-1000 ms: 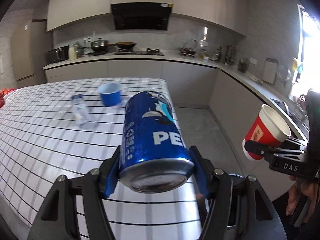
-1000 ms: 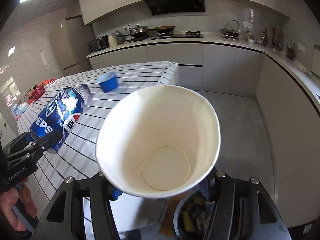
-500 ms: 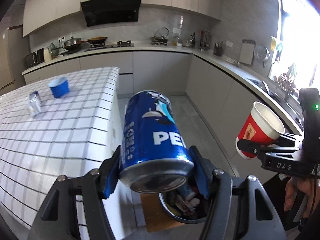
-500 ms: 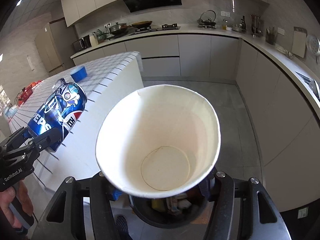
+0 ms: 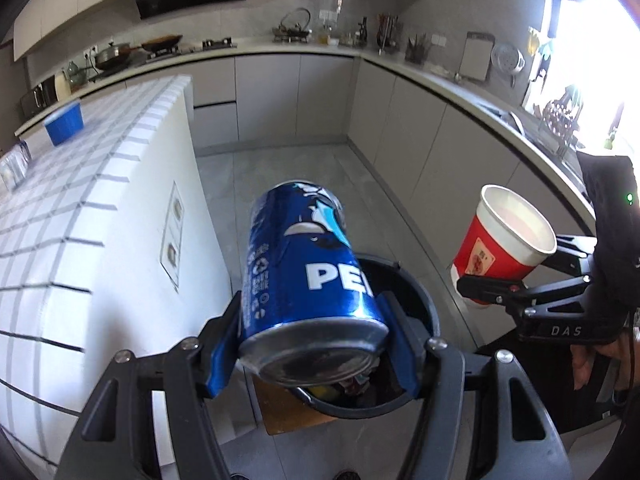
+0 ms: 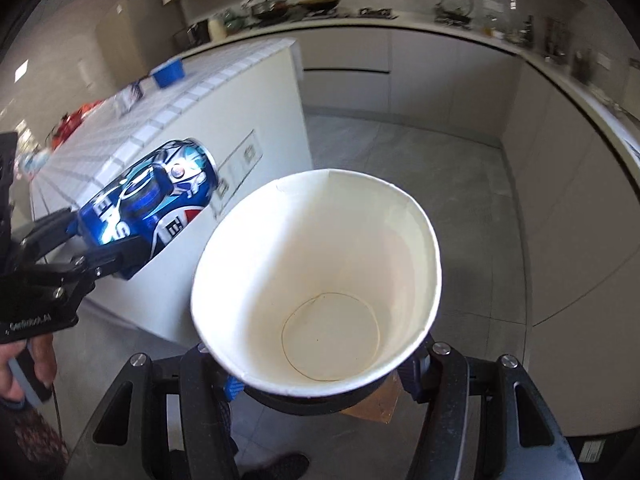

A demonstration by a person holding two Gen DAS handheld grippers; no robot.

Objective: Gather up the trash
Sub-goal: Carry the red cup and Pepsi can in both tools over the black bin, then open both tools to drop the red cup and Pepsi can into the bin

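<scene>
A blue Pepsi can [image 5: 308, 280] lies tilted between the blue pads of my left gripper [image 5: 312, 344], which is shut on it. Just below and behind the can is a black round trash bin [image 5: 420, 308] on the floor, with rubbish inside. My right gripper [image 6: 320, 384] is shut on a red-and-white paper cup [image 6: 320, 280], empty, its mouth facing the camera. The bin's dark rim [image 6: 304, 404] shows under the cup. In the left wrist view the cup [image 5: 500, 256] hangs to the right of the bin. The right wrist view shows the can [image 6: 152, 196] at left.
A white tiled island [image 5: 80, 220] stands left of the bin, carrying a blue bowl [image 5: 64, 124] and a clear plastic bottle [image 5: 14, 164]. A brown mat [image 5: 288, 412] lies under the bin. Grey cabinets line the back and right. A person's hand [image 5: 588, 364] holds the right gripper.
Both grippers have moved off the island and down toward the floor. The bin has come into view under the can and the cup. Both grips are unchanged.
</scene>
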